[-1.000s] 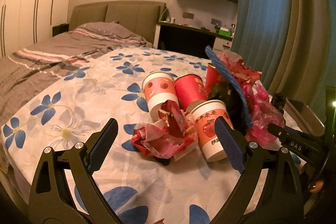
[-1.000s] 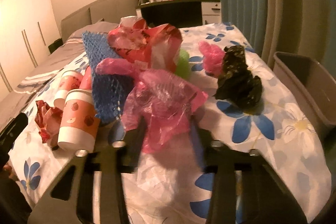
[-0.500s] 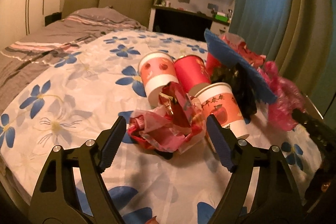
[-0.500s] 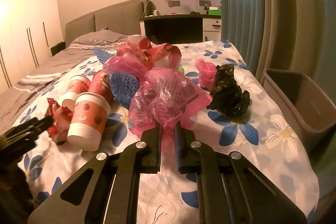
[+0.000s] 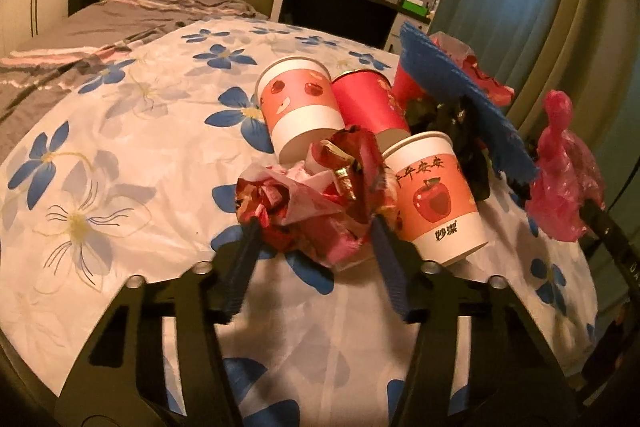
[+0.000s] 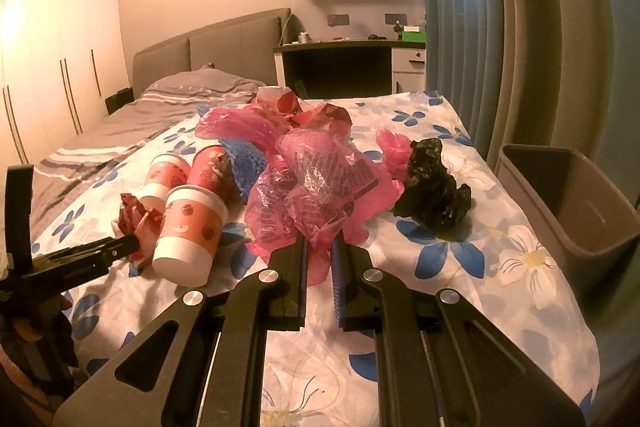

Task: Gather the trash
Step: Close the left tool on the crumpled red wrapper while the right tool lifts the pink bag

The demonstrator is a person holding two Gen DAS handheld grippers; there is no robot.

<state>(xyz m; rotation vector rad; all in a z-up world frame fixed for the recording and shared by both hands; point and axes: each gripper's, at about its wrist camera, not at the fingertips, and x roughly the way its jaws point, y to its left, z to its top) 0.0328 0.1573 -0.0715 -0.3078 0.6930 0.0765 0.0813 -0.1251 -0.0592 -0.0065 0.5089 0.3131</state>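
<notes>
A crumpled red and white wrapper (image 5: 308, 203) lies on the flowered sheet (image 5: 120, 147), in front of three paper cups. My left gripper (image 5: 316, 231) has its jaws closing on it, and both pads touch the wrapper's sides. In the right wrist view the left gripper (image 6: 128, 247) reaches the same wrapper (image 6: 136, 219) from the left. My right gripper (image 6: 320, 247) is shut on a crinkled pink plastic bag (image 6: 320, 187), held a little above the sheet. That pink bag (image 5: 560, 187) also shows at the right of the left wrist view.
An apple-print cup (image 5: 436, 203) lies right beside the wrapper, with a pink-and-white cup (image 5: 300, 107) and a red cup (image 5: 368, 103) behind. Further right are a blue mesh (image 5: 460, 95), more pink plastic and a black bag (image 6: 436, 191). A grey bin (image 6: 580, 203) stands off the bed's right edge.
My left gripper came forward and down, and its wide jaws narrowed onto the red wrapper. The right jaws closed on the pink bag and raised it slightly.
</notes>
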